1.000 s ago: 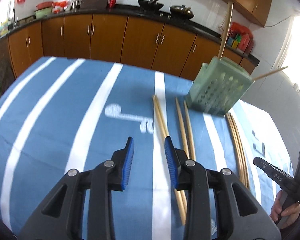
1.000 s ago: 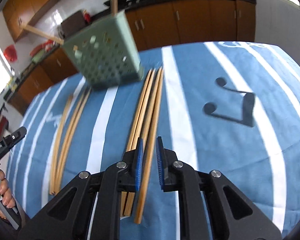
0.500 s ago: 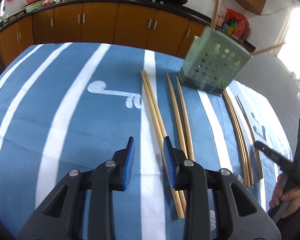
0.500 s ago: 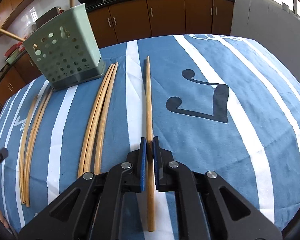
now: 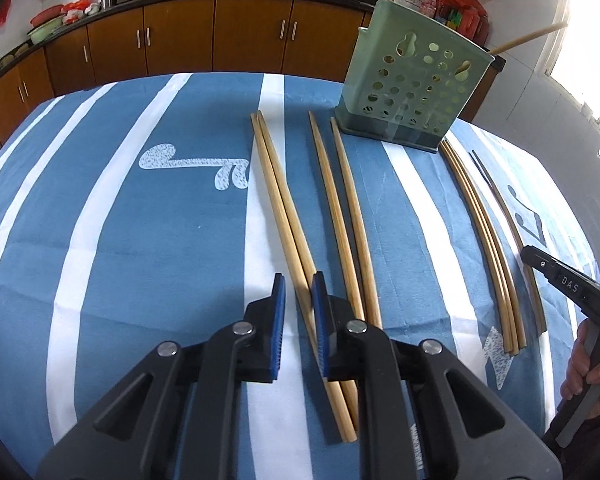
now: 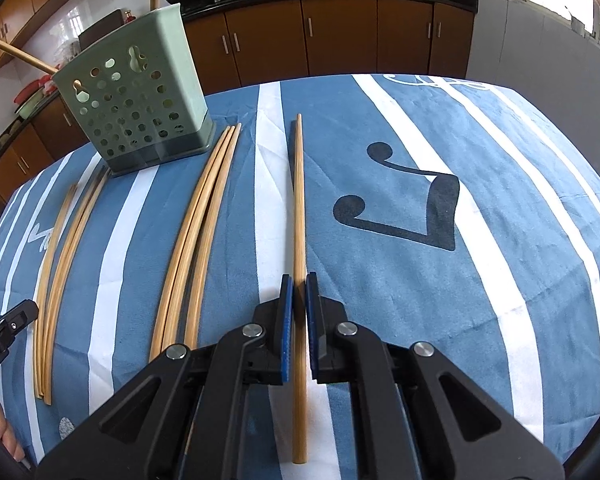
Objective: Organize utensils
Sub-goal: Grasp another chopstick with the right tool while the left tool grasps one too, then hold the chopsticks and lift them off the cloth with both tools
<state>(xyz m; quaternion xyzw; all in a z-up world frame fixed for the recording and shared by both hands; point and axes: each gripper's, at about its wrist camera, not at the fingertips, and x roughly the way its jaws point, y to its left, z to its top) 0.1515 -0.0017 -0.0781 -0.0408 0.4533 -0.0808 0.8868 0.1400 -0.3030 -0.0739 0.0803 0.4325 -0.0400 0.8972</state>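
Wooden chopstick, slim round, clamped in R tool; L tool agape

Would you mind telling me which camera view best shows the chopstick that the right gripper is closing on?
The right wrist view: the single chopstick runs full length between the right gripper fingers, tip to butt. The left wrist view shows it only partly at the far right, foreshortened beside the three bundled chopsticks.

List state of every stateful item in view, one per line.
right tongs: shut on single chopstick
left tongs: open, straddling a chopstick pair, not gripping
green holder: upright, two sticks inside
three chopsticks: flat on cloth, bundled
second pair: flat on cloth, apart
cabinet doors: closed
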